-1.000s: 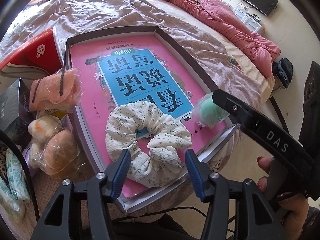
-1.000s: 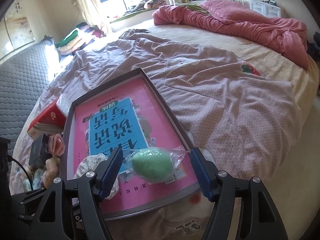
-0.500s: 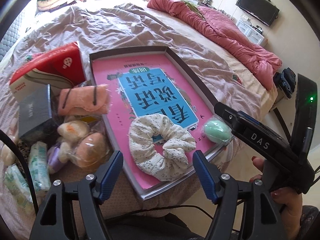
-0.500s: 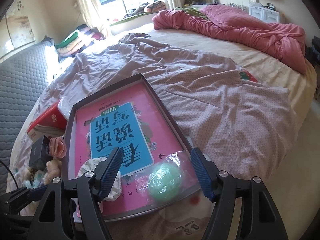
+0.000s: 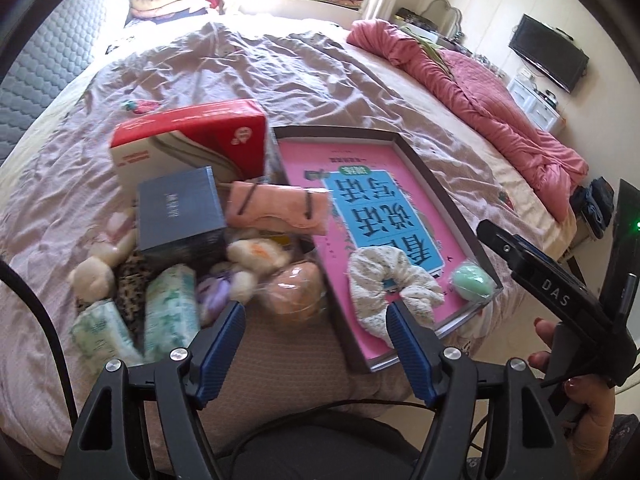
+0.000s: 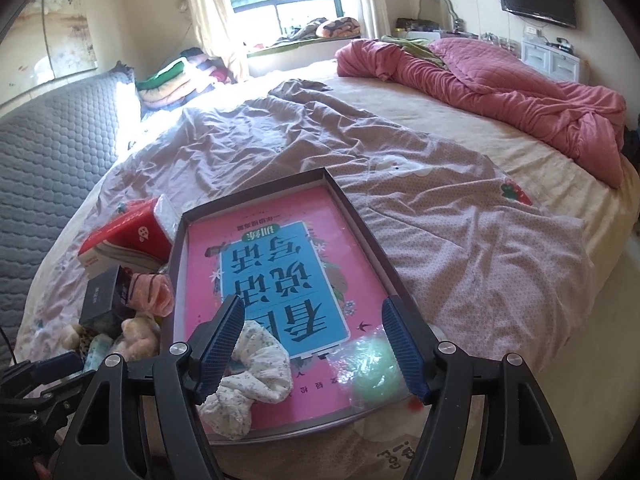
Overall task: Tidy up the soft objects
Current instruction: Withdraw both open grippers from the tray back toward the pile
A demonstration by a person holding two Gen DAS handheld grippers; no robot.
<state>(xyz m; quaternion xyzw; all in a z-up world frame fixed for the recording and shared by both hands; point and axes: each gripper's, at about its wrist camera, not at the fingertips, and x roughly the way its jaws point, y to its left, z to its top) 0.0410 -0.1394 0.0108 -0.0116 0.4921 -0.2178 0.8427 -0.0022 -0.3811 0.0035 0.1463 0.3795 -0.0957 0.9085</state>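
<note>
A shallow pink box lid (image 5: 420, 168) (image 6: 352, 216) lies on the bed and holds a white floral scrunchie (image 5: 394, 282) (image 6: 252, 376) and a green ball in clear wrap (image 5: 472, 282) (image 6: 372, 368). Left of the lid is a pile: a peach plush (image 5: 294, 292), a pink cloth pouch (image 5: 276, 208), small plush toys (image 5: 256, 254) and tissue packs (image 5: 168, 304). My left gripper (image 5: 316, 338) is open and empty, just short of the peach plush. My right gripper (image 6: 314, 346) is open and empty above the lid's near end; it also shows in the left wrist view (image 5: 552, 296).
A red and white box (image 5: 188, 138) (image 6: 128, 236) and a dark blue box (image 5: 178, 210) (image 6: 102, 300) stand beside the pile. A rumpled pink quilt (image 6: 500, 80) lies at the far right of the bed. The bed edge is just below the lid.
My left gripper drew back from the scrunchie and swung left toward the pile. My right gripper drew back from the green ball, which stayed in the lid.
</note>
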